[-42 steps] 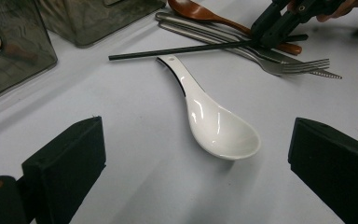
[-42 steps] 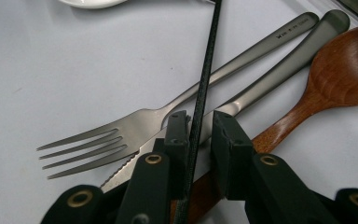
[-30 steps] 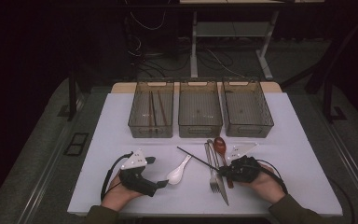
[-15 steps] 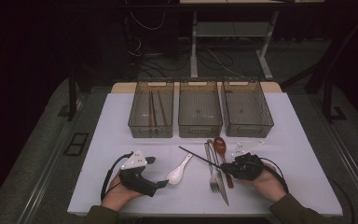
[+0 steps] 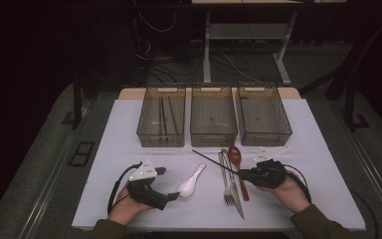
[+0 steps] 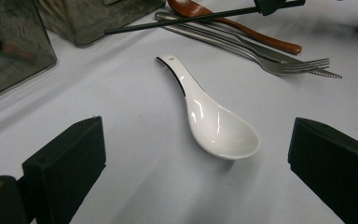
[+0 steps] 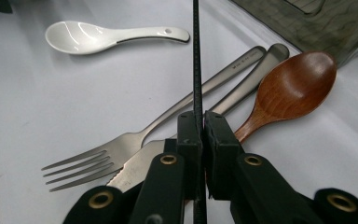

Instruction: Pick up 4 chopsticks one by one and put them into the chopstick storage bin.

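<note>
From the high view, the right gripper (image 5: 242,174) sits low over the white table (image 5: 318,149), clamped on a thin black chopstick (image 5: 214,161) that slants up and to the left from its jaws, passing over the fork (image 5: 227,179) and the knife (image 5: 233,186). A brown wooden spoon (image 5: 238,164) lies just beside those two. The left gripper (image 5: 175,195) rests near the front edge with its jaws spread, and the white soup spoon (image 5: 191,181) lies just beyond its tips. Three clear bins stand in a row farther back; the left bin (image 5: 144,130) holds a few brown sticks.

In the left gripper view, the two black jaws stand wide apart with nothing between the pads, and the soup spoon (image 6: 214,119) lies on the table ahead of them, bowl nearest. The chopstick (image 6: 186,19) crosses above the fork (image 6: 279,63) at the top.

In the right gripper view, the jaws are pressed together on the chopstick (image 7: 197,65), which runs straight up between the pads. Beneath it lie the fork (image 7: 135,140), the knife (image 7: 233,100) and the wooden spoon (image 7: 293,88); the soup spoon (image 7: 102,36) lies farther off.
</note>
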Demonstrator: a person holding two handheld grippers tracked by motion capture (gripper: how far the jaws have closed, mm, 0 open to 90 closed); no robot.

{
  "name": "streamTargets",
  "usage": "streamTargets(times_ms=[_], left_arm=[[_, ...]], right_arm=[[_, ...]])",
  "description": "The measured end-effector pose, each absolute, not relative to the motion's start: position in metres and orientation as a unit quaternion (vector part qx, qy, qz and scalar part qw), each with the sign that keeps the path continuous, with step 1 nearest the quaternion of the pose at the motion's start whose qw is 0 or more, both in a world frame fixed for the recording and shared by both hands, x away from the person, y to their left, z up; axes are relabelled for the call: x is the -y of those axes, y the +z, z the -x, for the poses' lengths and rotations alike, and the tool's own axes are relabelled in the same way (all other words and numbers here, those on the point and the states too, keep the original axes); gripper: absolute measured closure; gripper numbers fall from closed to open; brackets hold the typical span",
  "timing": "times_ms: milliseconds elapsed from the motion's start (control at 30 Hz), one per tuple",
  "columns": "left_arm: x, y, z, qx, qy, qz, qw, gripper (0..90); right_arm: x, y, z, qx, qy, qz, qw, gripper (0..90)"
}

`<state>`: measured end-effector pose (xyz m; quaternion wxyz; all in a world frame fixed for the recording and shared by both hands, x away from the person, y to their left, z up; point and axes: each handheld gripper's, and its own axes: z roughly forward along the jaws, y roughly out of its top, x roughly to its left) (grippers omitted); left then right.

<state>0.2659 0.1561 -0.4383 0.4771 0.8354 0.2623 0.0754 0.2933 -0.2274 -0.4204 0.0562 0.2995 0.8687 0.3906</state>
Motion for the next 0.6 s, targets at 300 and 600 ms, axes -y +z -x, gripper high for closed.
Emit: streamTargets(times_ms=[300,600], left_arm=[[-0.157,-0.440,-0.267,-0.264,0.075,-0.837,0.474,3.2],[-0.156,-0.440,-0.267,-0.263,0.075,-0.837,0.474,3.2]], right_arm=[[0.228,-0.410,-0.299,-0.859,0.411,-0.299,0.057,85.1],[0.222,-0.401,-0.307,-0.853,0.425,-0.297,0.062,85.2]])
